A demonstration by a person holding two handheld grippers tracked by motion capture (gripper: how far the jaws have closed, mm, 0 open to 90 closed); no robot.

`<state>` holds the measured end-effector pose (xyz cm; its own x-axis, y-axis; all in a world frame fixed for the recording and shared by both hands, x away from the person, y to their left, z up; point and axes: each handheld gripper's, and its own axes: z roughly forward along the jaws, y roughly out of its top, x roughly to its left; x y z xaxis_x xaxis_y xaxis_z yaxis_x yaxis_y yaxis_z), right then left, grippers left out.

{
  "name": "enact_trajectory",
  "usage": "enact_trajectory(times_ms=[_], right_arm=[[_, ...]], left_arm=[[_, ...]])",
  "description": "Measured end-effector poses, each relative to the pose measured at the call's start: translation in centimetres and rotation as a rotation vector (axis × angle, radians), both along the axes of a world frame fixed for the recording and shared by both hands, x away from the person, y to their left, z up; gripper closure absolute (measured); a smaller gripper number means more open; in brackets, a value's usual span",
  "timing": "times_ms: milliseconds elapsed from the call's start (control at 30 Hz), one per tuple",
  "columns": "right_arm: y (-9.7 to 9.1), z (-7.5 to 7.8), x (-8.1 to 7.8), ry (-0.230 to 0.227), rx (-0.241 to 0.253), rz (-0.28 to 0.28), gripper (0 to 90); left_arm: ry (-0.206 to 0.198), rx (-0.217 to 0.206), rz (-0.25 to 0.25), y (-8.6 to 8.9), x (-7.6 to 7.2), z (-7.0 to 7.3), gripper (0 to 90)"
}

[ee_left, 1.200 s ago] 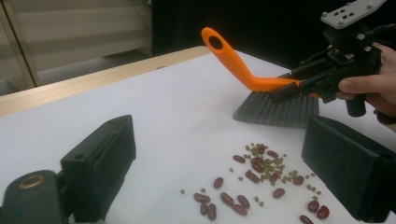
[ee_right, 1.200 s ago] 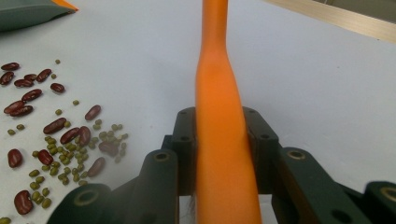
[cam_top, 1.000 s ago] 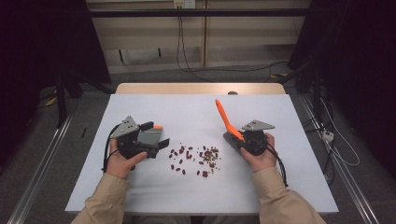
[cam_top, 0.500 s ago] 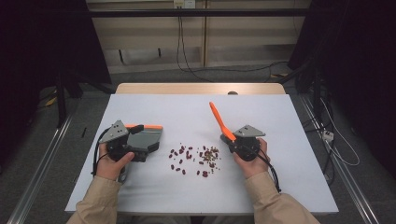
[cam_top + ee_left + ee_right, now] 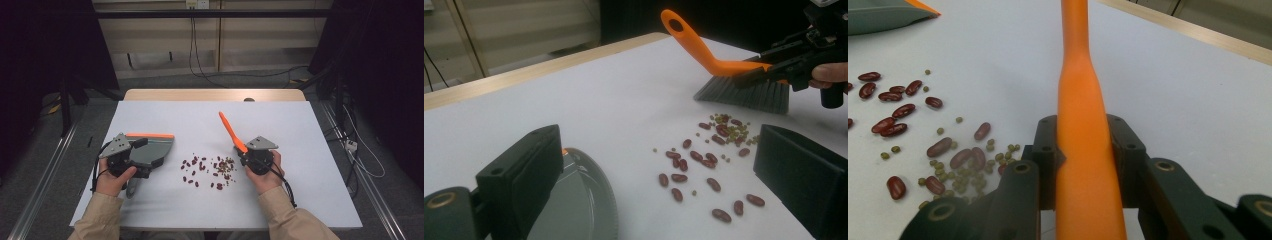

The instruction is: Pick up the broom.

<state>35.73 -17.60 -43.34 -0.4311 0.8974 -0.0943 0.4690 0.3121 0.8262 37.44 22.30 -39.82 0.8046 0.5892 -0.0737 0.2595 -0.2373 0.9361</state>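
Right tool (image 5: 243, 151), jaws pinching the orange handle of a brush (image 5: 704, 50) whose dark bristles rest on the desk (image 5: 300, 125) just beside the scattered beans (image 5: 207, 169). Left tool (image 5: 150, 152), holding a grey dustpan (image 5: 155, 149) with an orange rim; its jaws stand wide apart in the left gripper view, the pan lying flat to the beans' left, near them.
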Motion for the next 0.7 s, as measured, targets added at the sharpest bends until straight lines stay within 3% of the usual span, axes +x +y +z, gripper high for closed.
enact_trajectory(times_ms=[233,367,500,700], right_arm=[[1.0,-0.1,-0.3,-0.001,0.001,-0.001,70.6],[1.7,-0.1,-0.4,0.004,0.025,0.007,70.6],[2.6,-0.2,-0.6,-0.004,0.010,0.010,70.4],[3.4,-0.2,-0.6,0.002,0.045,0.018,70.3]], left_arm=[[0.005,0.001,-0.001,0.2,-0.1,-0.1,5.8],[0.001,0.003,0.000,0.2,-0.2,-0.1,5.8],[0.001,-0.001,-0.002,0.2,-0.2,-0.1,5.8],[0.000,-0.001,-0.003,0.1,-0.2,-0.1,5.8]])
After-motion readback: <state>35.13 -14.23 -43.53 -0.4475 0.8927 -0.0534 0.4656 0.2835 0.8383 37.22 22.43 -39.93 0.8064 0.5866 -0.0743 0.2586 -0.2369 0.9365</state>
